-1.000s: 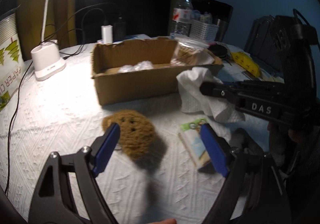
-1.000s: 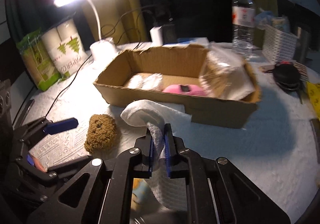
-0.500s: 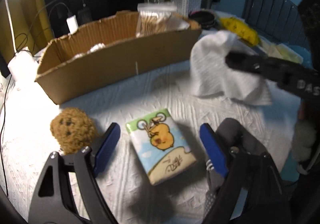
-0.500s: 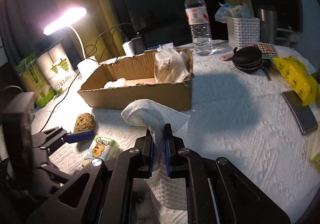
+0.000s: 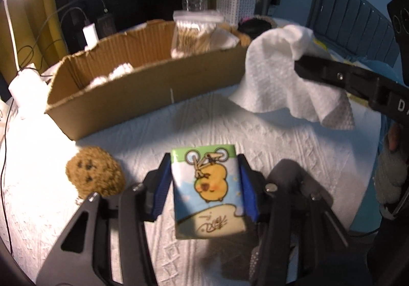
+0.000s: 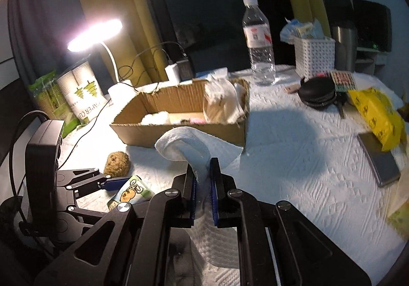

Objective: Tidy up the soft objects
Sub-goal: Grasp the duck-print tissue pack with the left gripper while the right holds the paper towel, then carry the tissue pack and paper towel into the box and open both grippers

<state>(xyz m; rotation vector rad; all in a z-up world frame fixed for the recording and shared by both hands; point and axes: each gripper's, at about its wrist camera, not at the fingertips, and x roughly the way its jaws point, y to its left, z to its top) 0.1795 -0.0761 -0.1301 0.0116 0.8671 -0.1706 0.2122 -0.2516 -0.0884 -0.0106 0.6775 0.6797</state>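
Observation:
My left gripper [image 5: 204, 183] is shut on a tissue pack [image 5: 208, 191] printed with a yellow cartoon animal, held just above the white tablecloth. A brown plush cookie [image 5: 94, 174] lies to its left. My right gripper [image 6: 203, 181] is shut on a white paper towel [image 6: 194, 145], which hangs in front of the open cardboard box [image 5: 143, 96]. The towel [image 5: 281, 76] also shows in the left wrist view at the box's right end. The box holds cotton balls [image 5: 112, 76], a bag of cotton swabs [image 5: 194, 35] and a pink item [image 6: 196, 121].
A lit desk lamp [image 6: 97, 35], chargers with cables [image 5: 89, 32], a water bottle [image 6: 258, 43], a white basket [image 6: 314, 55], a black round case [image 6: 317, 91], a yellow bag [image 6: 378, 114], a phone [image 6: 381, 158] and paper-cup packs [image 6: 79, 91] ring the table.
My left gripper moved right from the plush cookie to the tissue pack and closed on it. My right gripper kept hold of the paper towel and drew back from the box.

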